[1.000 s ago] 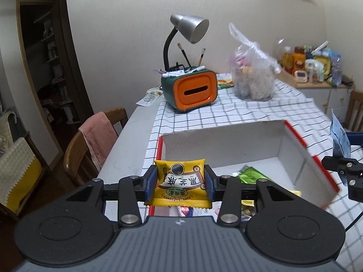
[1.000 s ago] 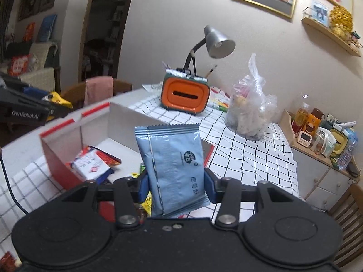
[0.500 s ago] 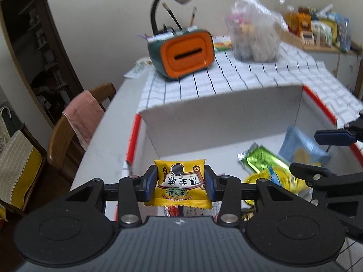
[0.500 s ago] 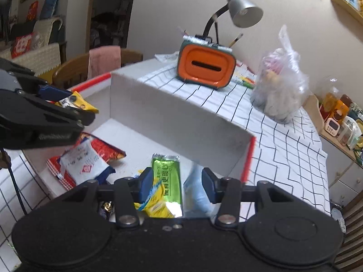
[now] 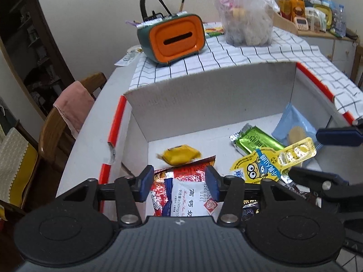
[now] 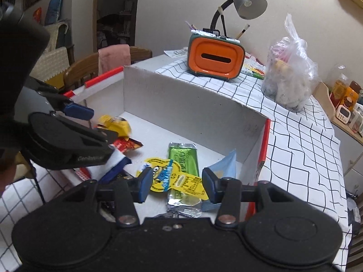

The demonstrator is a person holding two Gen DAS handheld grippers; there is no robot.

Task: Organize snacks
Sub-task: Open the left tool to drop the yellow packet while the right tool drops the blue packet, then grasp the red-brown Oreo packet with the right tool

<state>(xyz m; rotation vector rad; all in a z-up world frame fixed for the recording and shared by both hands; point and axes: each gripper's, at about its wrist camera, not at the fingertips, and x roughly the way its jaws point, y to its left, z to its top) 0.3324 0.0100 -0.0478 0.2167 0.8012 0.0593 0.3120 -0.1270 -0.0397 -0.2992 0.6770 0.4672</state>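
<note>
A grey cardboard box (image 5: 204, 99) with red edge strips sits on the checked tablecloth and holds several snacks. My left gripper (image 5: 179, 184) is open and empty above the box's near left corner. The small yellow packet (image 5: 179, 156) lies blurred in the box just ahead of it; it also shows in the right wrist view (image 6: 115, 124). My right gripper (image 6: 175, 187) is open and empty above the box's right side. The light blue pouch (image 5: 295, 129) leans against the right wall, next to a green packet (image 5: 256, 140) and a yellow minion sachet (image 5: 272, 161).
An orange and green tissue box (image 5: 174, 38) with a lamp and brushes stands behind the box. A clear plastic bag (image 5: 247, 20) sits beside it. A wooden chair with a pink towel (image 5: 72, 104) stands left of the table. A cluttered shelf (image 5: 317, 20) is at the far right.
Both grippers moved down over the box and opened. The right let go of the blue pouch first; the left has just dropped the yellow packet into the box.
</note>
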